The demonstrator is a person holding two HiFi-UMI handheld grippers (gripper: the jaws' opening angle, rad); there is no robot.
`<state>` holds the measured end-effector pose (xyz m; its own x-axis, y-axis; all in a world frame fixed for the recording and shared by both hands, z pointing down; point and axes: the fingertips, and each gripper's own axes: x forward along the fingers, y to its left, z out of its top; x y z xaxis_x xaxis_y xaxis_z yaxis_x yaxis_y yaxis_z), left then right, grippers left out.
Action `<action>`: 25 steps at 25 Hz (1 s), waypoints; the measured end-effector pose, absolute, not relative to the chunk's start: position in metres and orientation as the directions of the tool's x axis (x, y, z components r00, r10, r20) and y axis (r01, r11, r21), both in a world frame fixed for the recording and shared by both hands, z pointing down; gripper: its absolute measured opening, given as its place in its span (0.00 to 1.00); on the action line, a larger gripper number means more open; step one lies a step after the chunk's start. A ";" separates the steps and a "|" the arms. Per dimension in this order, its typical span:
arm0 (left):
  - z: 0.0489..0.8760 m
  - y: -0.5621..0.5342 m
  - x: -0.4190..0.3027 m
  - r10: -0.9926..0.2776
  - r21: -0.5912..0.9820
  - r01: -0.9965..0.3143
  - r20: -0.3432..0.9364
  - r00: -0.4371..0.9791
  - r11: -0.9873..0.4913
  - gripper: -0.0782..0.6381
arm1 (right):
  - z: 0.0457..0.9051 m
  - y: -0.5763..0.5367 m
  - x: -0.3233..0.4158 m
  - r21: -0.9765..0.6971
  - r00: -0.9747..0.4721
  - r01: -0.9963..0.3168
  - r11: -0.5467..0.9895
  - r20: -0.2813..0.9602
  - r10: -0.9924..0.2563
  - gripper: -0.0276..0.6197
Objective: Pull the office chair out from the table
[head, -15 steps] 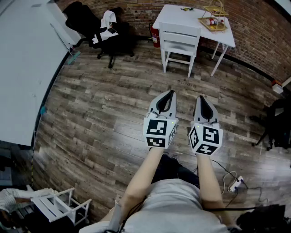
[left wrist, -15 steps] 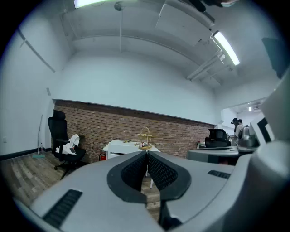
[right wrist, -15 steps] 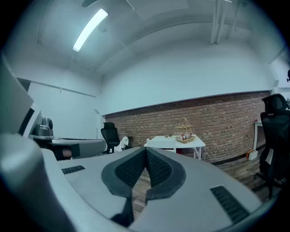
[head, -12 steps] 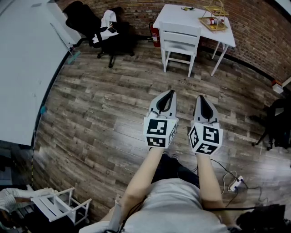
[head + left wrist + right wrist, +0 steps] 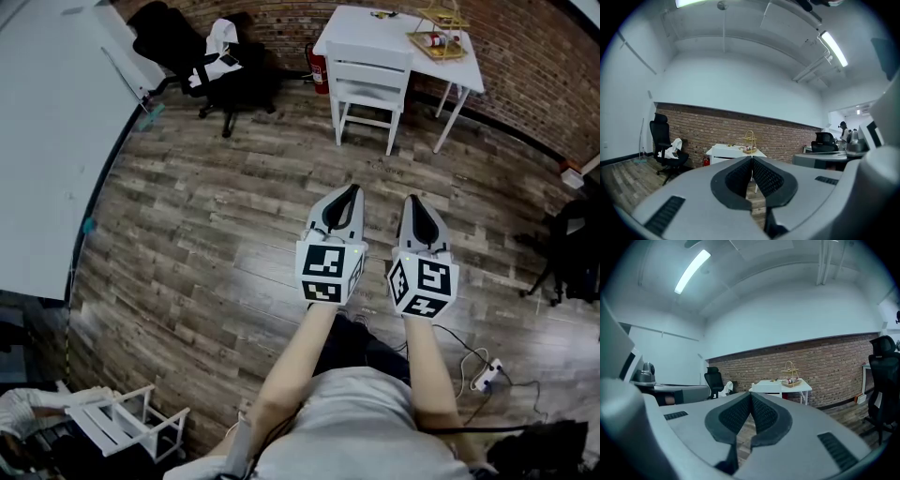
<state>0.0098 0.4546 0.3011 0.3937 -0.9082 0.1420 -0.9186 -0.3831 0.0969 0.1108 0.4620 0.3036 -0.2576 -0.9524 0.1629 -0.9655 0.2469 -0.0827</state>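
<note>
Pose: both forearms extended forward, side by side, centre frame | left gripper (image 5: 344,197): jaws pressed together, empty | right gripper (image 5: 413,204): likewise closed, empty | black office chair (image 5: 173,37): upper left, well apart from both | Counts: two grippers, one white wooden chair (image 5: 368,80), one small white table (image 5: 375,33), upper centre

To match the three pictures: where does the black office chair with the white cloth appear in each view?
Head view: the black office chair, top left, against the brick wall.
Left gripper view: chair far left.
Right gripper view: chair left of centre.
Shared landmark: the white table with a wire basket, to its right in every view.
</note>
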 end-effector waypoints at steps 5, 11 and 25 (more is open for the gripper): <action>0.303 0.451 0.014 -0.910 0.095 -0.921 0.145 0.388 -0.377 0.13 | 0.307 0.458 0.118 -0.101 -0.254 -0.966 0.240 0.165 -0.953 0.07; 0.305 0.439 0.022 -0.915 0.090 -0.928 0.153 0.373 -0.363 0.13 | 0.310 0.445 0.127 -0.106 -0.275 -0.960 0.260 0.174 -0.945 0.07; 0.321 0.413 0.025 -0.928 0.071 -0.948 0.196 0.318 -0.310 0.13 | 0.333 0.414 0.141 -0.137 -0.323 -0.944 0.299 0.210 -0.923 0.07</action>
